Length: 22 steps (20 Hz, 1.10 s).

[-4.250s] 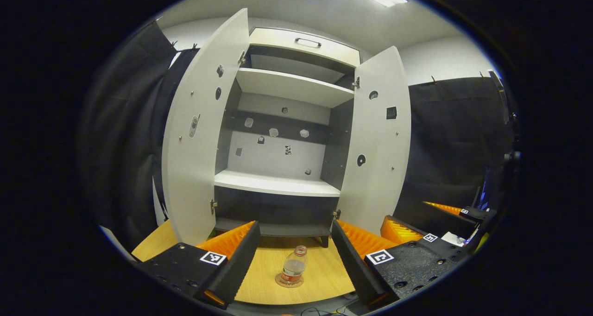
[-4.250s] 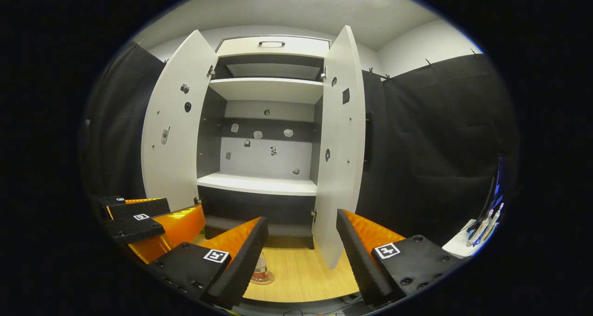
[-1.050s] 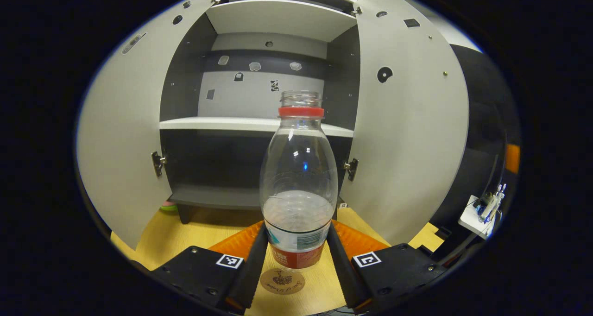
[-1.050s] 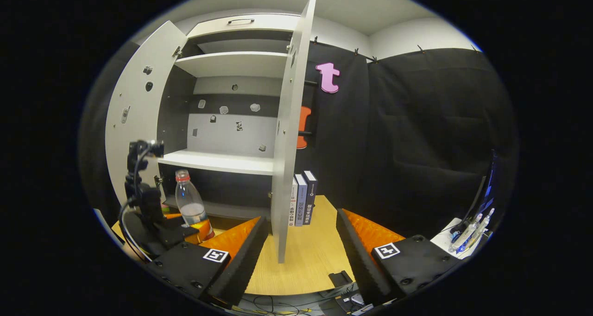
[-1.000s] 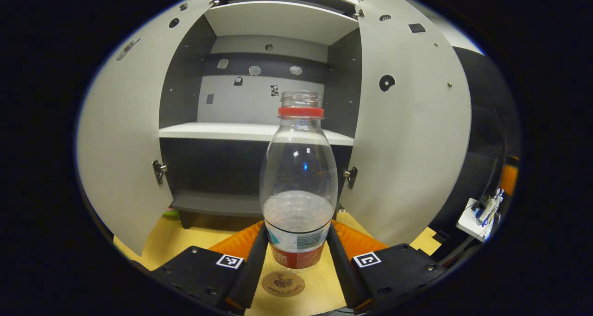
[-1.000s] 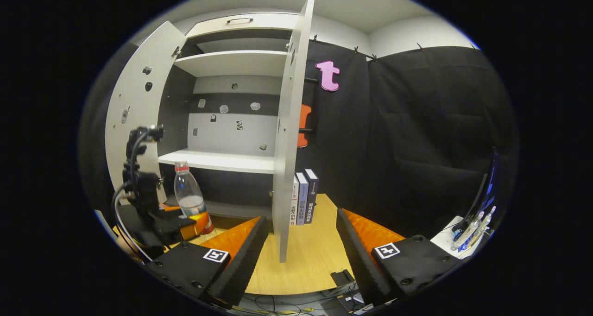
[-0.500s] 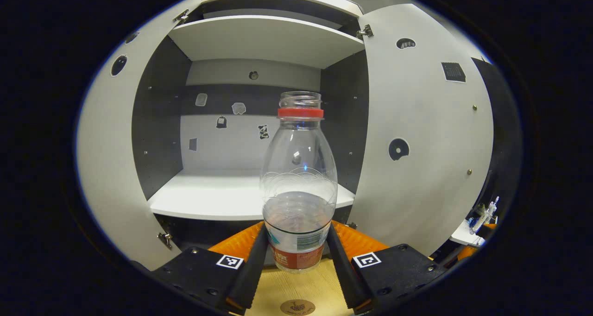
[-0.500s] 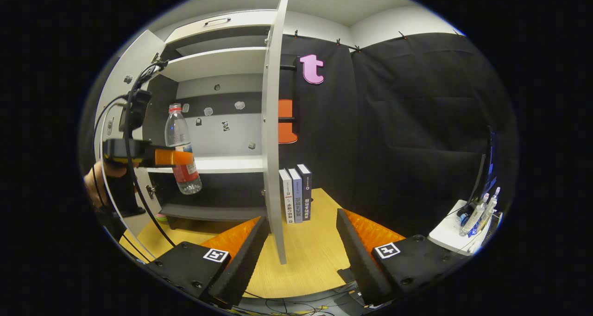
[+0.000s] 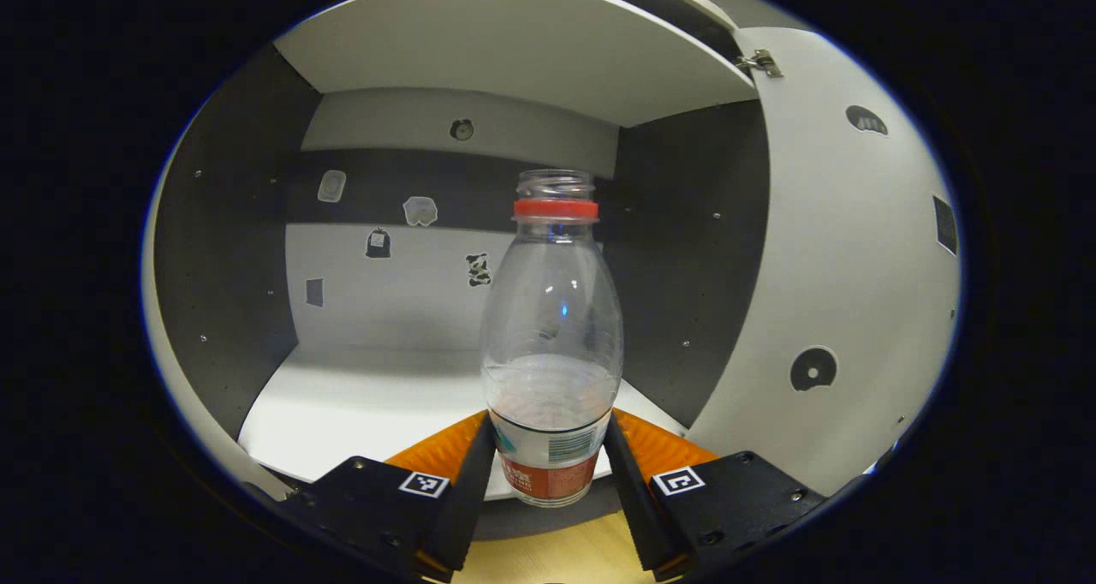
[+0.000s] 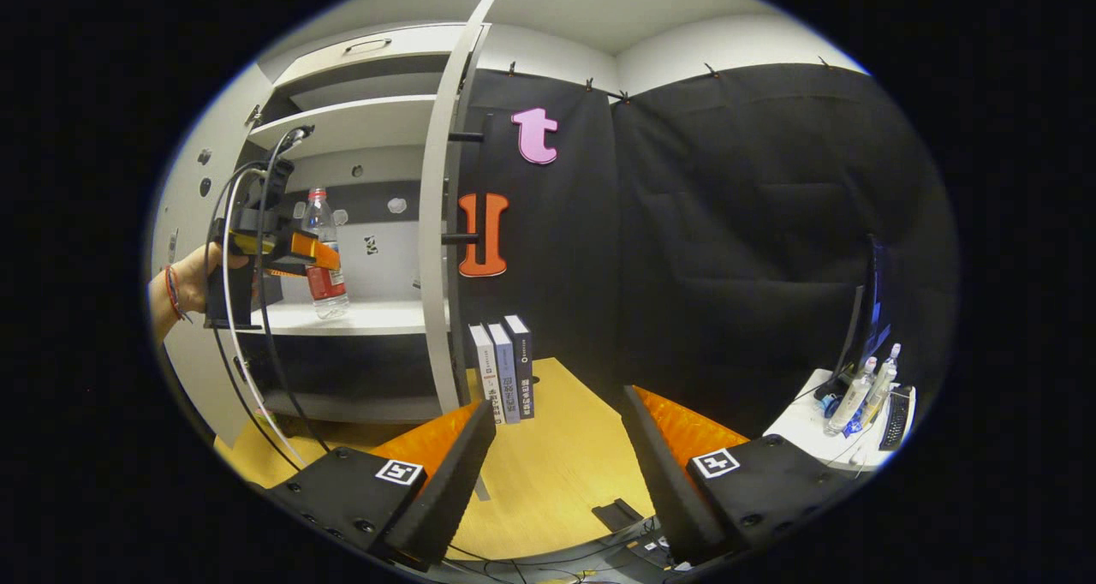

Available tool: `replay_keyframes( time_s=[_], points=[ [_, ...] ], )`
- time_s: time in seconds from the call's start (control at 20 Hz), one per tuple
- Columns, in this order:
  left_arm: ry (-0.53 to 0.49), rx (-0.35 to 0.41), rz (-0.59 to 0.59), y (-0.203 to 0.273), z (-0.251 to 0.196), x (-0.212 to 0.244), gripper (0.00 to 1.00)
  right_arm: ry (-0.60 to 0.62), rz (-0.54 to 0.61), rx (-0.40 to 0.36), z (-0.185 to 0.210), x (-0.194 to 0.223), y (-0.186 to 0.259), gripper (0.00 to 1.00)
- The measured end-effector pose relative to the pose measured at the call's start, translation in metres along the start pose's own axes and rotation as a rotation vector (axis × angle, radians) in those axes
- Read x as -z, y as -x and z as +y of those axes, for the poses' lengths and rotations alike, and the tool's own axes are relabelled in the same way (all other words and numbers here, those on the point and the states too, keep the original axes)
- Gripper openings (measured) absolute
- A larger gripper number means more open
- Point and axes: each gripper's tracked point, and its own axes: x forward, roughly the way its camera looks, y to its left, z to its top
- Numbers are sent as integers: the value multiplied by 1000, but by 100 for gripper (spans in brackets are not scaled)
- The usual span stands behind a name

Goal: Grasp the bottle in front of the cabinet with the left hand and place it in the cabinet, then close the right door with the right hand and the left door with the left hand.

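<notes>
A clear plastic bottle with a red neck ring, no cap and some water stands upright between my left gripper's fingers. The left gripper is shut on its labelled lower part. The bottle is over the front of the cabinet's white middle shelf; I cannot tell whether its base touches. In the right gripper view a hand holds that left gripper with the bottle at the shelf. The right door stands open, seen edge-on. My right gripper is open above the wooden floor, holding nothing.
The right door's inner face is close on the bottle's right, and an upper shelf lies overhead. The left door is open. Three books stand beside the right door. A small white table with items is far right.
My left gripper has lifted the bottle off the floor coaster and carried it forward to the middle shelf. My right gripper has turned right, so the right door now shows edge-on.
</notes>
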Motion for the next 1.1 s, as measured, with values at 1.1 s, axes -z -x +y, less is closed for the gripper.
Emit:
replay_keyframes(
  time_s=[1.1],
  points=[
    [-83, -133, 15, -44, 30, 3, 77, 13, 5, 62, -28, 4, -9, 98]
  ],
)
